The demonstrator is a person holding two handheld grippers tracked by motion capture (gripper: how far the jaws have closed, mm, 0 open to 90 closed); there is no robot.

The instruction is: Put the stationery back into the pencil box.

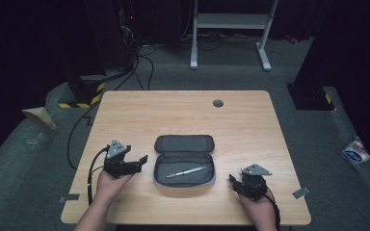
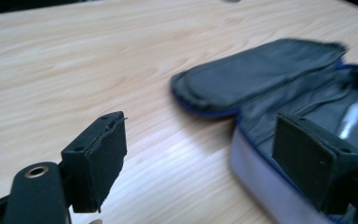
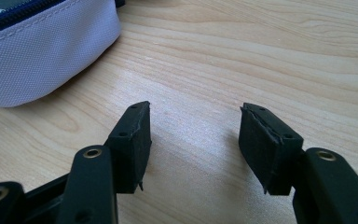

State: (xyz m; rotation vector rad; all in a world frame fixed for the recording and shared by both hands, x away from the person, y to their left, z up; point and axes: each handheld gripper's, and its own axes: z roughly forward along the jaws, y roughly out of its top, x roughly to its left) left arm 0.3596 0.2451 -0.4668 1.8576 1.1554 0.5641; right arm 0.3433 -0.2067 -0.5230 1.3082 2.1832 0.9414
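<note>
A pencil case lies unzipped mid-table, its flap folded back and its grey lining showing. A silver pen rests inside the tray. My left gripper sits just left of the case and is open, aimed at it. The left gripper view shows its jaws wide apart over bare wood, with the case's flap and the pen beyond the right pad. My right gripper rests off the case's near right corner, open. Between its jaws is only tabletop, and the case's lilac outer wall lies at upper left.
The wooden table has a grey cable grommet near its far edge. A white desk frame stands on the floor behind. Cables run down the table's left side, and a small packet lies on the floor at right.
</note>
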